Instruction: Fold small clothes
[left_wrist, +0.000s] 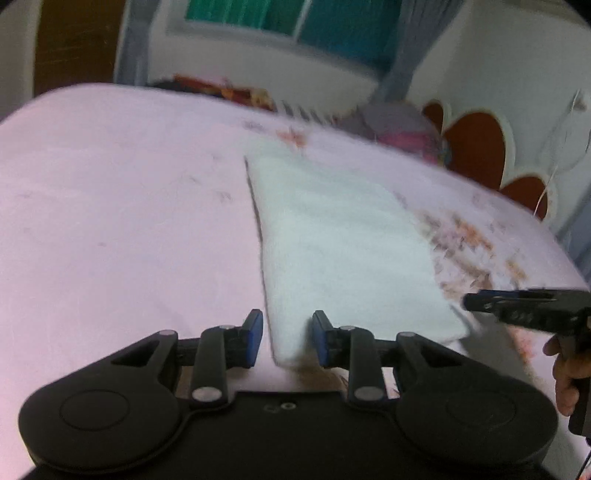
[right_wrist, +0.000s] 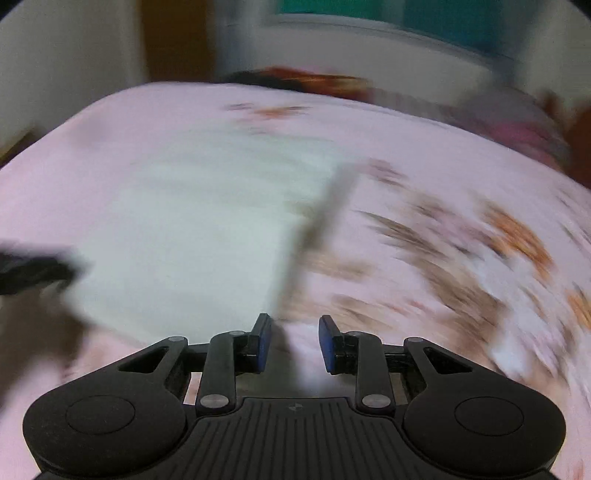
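Observation:
A white folded cloth (left_wrist: 343, 251) lies flat on the pink bedsheet (left_wrist: 122, 206), stretching away from me. Its near left corner sits between the blue pads of my left gripper (left_wrist: 288, 325); the jaws stand apart, with a gap showing beside the left pad. My right gripper (left_wrist: 476, 301) hovers at the cloth's near right corner, seen from the side with a hand behind it. In the blurred right wrist view, the cloth (right_wrist: 192, 229) fills the left half. The right gripper (right_wrist: 295, 328) is open just off its right edge, only sheet between the pads. The left gripper (right_wrist: 37, 269) is a dark smear.
Orange-brown flowers pattern the bedsheet (right_wrist: 443, 258) to the right of the cloth. A headboard (left_wrist: 476, 147) with red scalloped panels stands at the far right. Bundled coloured fabric (left_wrist: 406, 133) lies along the bed's far edge, and a window with teal curtains (left_wrist: 295, 18) is behind.

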